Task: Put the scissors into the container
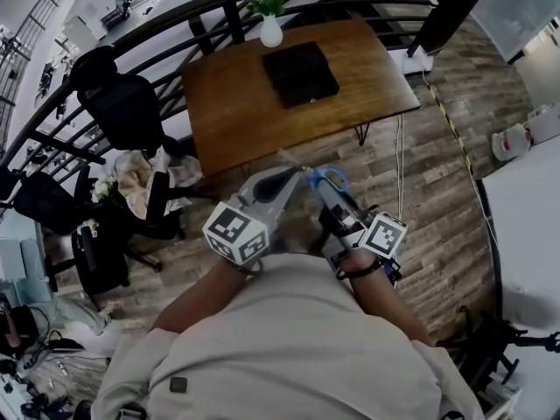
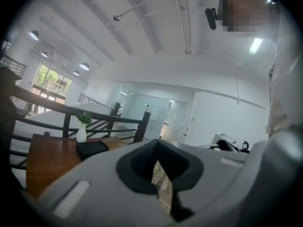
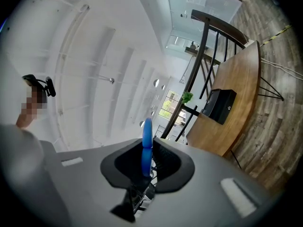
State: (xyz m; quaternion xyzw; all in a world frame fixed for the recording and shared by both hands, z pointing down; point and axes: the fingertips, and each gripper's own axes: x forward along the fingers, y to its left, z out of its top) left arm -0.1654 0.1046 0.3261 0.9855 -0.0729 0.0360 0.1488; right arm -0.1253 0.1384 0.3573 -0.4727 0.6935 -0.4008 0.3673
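Observation:
The scissors (image 1: 328, 179) have blue handles and are clamped in my right gripper (image 1: 322, 191); a thin metal blade sticks out toward the upper left. In the right gripper view a blue handle loop (image 3: 147, 143) stands upright between the dark pads. My left gripper (image 1: 291, 178) hangs beside it with its tips together and nothing between them, as the left gripper view (image 2: 158, 162) also shows. The container (image 1: 300, 73) is a black box on a wooden table (image 1: 227, 112), some way ahead of both grippers, and also shows as container (image 2: 92, 149) and container (image 3: 219, 105).
A white vase with a green plant (image 1: 271, 29) stands behind the box by a dark railing (image 1: 201, 7). Black office chairs (image 1: 122, 103) crowd the left. A white table (image 1: 525, 226) lies at the right, with cables (image 1: 401, 160) on the wood floor.

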